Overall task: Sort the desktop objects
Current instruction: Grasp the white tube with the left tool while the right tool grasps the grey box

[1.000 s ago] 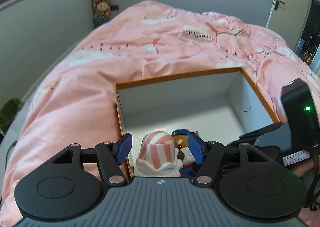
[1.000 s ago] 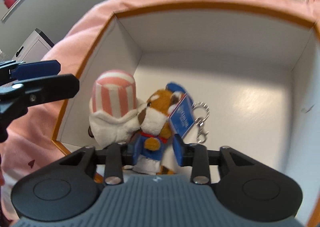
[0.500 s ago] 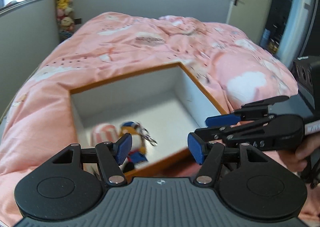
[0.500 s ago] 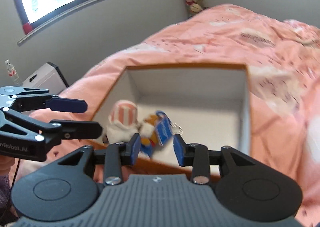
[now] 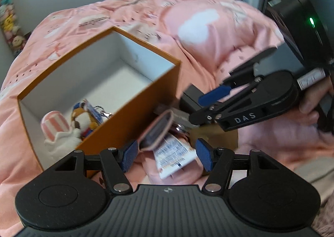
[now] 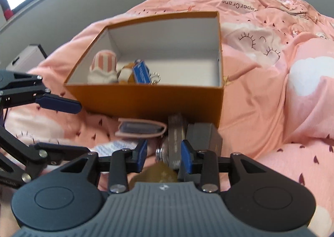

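Note:
An orange box (image 5: pixel 133 109) (image 6: pixel 146 99) with white inside stands on the pink bedcover. In it lie a pink-striped plush (image 5: pixel 55 127) (image 6: pixel 104 65) and a fox plush keychain (image 5: pixel 85 117) (image 6: pixel 133 72). In front of the box lie a pink card wallet (image 5: pixel 156 130) (image 6: pixel 142 130), a white printed packet (image 5: pixel 175 157), a grey metal item (image 6: pixel 175 145), a dark grey box (image 6: pixel 203 138) and a brown piece (image 5: pixel 215 136). My left gripper (image 5: pixel 167 157) is open over the wallet and packet. My right gripper (image 6: pixel 163 153) is open, its fingers either side of the grey item.
The pink bedcover (image 6: pixel 281 90) rises in folds to the right of the box. A shelf of plush toys (image 5: pixel 8 26) stands by the far wall. A white unit (image 6: pixel 27 59) sits at the left under the window. The right gripper shows in the left wrist view (image 5: pixel 210 101).
Both grippers pulled back out of the box and dropped down in front of it. The two plush toys stay in the box. Both grippers are empty now.

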The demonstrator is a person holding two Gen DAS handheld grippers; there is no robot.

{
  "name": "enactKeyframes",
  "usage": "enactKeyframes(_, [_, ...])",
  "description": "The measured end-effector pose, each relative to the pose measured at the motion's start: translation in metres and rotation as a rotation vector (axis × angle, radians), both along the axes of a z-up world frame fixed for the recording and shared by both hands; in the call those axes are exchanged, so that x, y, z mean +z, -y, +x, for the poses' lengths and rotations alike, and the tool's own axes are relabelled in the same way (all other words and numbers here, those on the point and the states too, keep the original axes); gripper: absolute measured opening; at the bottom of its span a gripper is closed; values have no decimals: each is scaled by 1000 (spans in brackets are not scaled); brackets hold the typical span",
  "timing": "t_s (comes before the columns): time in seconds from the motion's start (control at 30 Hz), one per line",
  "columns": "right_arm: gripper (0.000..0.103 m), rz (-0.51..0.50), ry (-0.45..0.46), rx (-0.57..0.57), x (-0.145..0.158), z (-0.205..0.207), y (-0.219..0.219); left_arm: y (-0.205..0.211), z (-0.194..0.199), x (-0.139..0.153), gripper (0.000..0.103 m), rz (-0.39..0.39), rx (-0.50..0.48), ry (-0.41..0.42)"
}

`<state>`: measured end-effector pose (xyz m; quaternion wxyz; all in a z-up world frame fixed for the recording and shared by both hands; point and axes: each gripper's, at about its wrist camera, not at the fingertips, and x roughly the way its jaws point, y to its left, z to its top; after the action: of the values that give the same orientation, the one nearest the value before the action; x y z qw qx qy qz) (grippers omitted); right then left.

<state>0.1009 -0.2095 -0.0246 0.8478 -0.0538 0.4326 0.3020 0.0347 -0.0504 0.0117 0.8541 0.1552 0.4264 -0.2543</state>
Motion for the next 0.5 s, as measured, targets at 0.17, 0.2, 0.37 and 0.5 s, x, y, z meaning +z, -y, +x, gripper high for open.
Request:
enactKeyframes(0.17, [39,-50,40,10,-1,-9,-3,12,-11,-12,72,76,-60,9])
enactKeyframes(0.2, [39,-60,51,6,0,-10,-2,14,-11,-15,72,90,-63,11])
enactKeyframes(0.37, [40,-140,84,-32,-2,-9,-2,17,-10,-28,62,129,-48,13])
enactKeyframes(0.5, [48,-185,70,-40,-11,-4,-6,18,-9,-30,50,137,-46,27])
